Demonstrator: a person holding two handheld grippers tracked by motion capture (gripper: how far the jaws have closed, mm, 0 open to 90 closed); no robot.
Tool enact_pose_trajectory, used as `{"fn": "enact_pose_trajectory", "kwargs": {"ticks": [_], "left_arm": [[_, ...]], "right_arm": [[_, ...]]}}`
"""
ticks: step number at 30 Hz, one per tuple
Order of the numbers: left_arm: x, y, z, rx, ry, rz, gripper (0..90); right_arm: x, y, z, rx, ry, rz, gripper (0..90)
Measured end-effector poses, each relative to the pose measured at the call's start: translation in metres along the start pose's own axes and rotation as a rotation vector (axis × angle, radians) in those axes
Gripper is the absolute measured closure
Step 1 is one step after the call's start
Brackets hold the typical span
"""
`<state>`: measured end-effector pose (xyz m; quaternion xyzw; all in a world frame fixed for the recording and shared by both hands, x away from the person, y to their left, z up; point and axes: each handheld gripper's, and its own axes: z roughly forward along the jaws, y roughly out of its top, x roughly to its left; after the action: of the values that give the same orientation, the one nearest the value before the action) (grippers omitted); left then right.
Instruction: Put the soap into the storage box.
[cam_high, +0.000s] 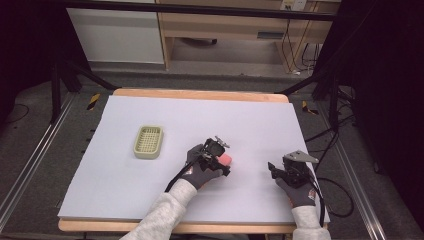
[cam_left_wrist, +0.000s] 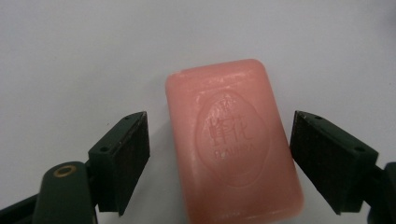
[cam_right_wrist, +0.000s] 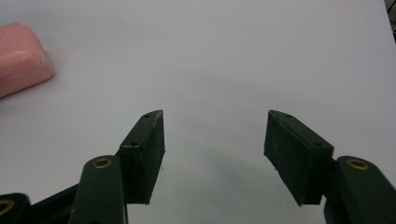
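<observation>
Straddling the pink soap bar (cam_left_wrist: 233, 144) flat on the white table sheet (cam_high: 150, 195), left gripper (cam_left_wrist: 219, 154) jaws apart, pads not yet touching its sides, lift undone; right gripper (cam_right_wrist: 215, 140) idle nearby, jaws apart, nothing between.

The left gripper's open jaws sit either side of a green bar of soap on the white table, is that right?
Not quite: the soap is pink, not green. The left gripper view shows it lying between the open jaws of the left gripper on the white table.
</observation>
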<state>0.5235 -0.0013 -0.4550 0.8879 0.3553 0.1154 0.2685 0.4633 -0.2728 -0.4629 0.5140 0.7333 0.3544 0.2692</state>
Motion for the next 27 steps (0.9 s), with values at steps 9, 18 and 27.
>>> {"fn": "enact_pose_trajectory", "kwargs": {"ticks": [9, 18, 27], "left_arm": [[-0.0001, 0.0007, 0.0049, 0.019, -0.009, -0.013, 26.2], [-0.0028, 0.0008, 0.0091, 0.040, -0.006, -0.025, 31.0], [0.0001, 0.0011, 0.0077, 0.044, -0.005, -0.035, 36.8]], "right_arm": [[-0.0004, -0.0004, 0.0009, 0.000, -0.002, -0.007, 38.7], [0.0000, -0.0006, 0.0012, 0.005, 0.001, -0.006, 39.2], [-0.0002, -0.0011, 0.0022, 0.004, 0.000, -0.016, 39.7]]}}
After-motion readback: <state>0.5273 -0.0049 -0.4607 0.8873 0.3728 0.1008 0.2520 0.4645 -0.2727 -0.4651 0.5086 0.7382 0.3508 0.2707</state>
